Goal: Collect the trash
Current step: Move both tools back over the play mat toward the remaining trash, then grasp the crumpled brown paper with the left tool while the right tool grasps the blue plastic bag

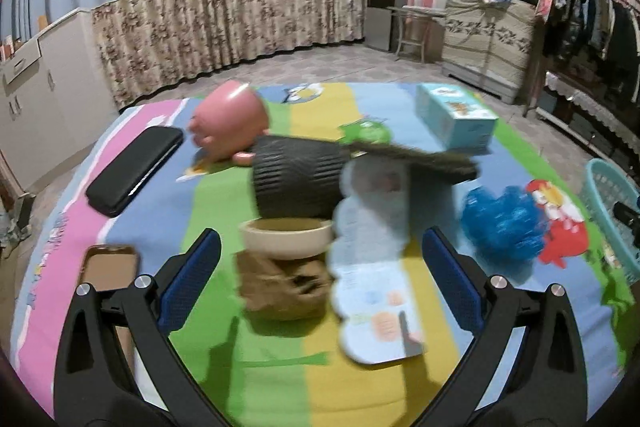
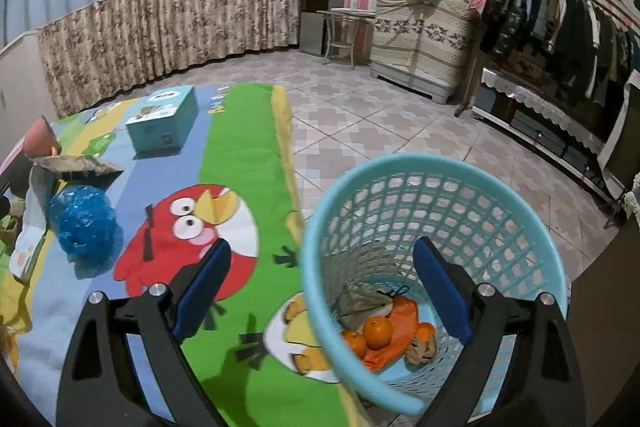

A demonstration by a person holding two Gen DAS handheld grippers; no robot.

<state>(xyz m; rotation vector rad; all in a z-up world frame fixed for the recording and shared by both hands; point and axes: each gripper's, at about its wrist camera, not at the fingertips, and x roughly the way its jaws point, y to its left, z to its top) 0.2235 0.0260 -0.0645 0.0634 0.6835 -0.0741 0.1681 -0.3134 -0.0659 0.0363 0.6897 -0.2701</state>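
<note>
My left gripper point(image 1: 320, 267) is open above the colourful table cover, its jaws standing either side of a crumpled brown paper wad point(image 1: 286, 287). Just behind the wad sit a beige bowl point(image 1: 287, 237) and a black ribbed cup point(image 1: 298, 181). A white printed paper point(image 1: 376, 283) lies to the right. A blue crumpled ball point(image 1: 502, 221) lies further right, also in the right wrist view point(image 2: 82, 223). My right gripper point(image 2: 322, 287) is open and empty over the rim of the teal mesh basket point(image 2: 496, 187), which holds oranges point(image 2: 377, 332) and orange plastic.
On the table: a pink cup point(image 1: 232, 119) on its side, a black case point(image 1: 134, 171), a light blue box point(image 1: 456, 119), a brown phone-like item point(image 1: 108, 267). The basket stands off the table's right edge on tiled floor. Curtains, cabinets and a clothes rack line the room.
</note>
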